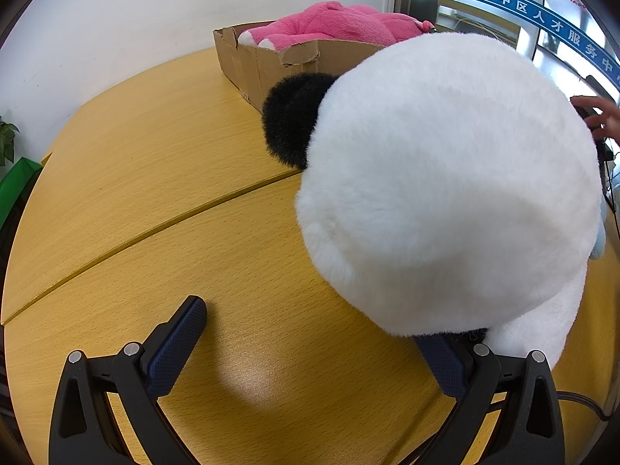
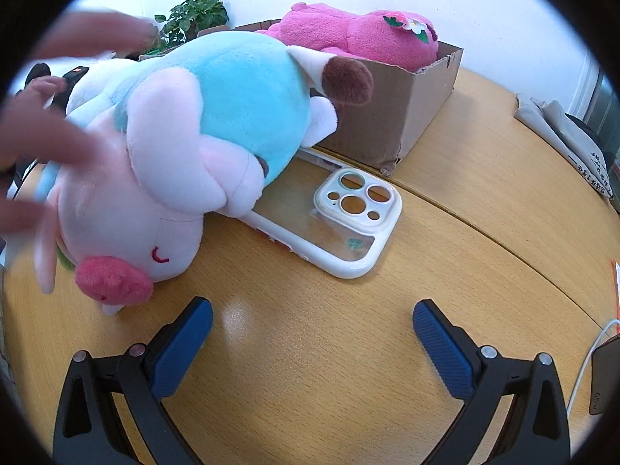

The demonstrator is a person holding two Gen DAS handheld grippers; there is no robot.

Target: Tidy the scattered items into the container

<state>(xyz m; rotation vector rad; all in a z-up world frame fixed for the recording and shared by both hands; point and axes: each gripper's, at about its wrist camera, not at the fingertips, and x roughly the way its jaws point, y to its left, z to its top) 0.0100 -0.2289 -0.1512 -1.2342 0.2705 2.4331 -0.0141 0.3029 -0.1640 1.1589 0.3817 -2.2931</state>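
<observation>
Both hand-held grippers (image 1: 314, 333) (image 2: 312, 319) spread w/ bare table (image 2: 310, 368) between, panda plush (image 1: 445, 193) maybe touching left

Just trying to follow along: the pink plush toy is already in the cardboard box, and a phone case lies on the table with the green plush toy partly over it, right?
Nearly. The toy partly over the phone case is a light blue and pink plush, not green, as the right wrist view shows. The pink plush toy is indeed in the cardboard box.

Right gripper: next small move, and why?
Probably ease the right gripper forward and left toward the blue and pink plush. The jaws stand open and empty over bare table, the plush lies partly on the phone case, and the cardboard box behind holds only the pink plush.
</observation>
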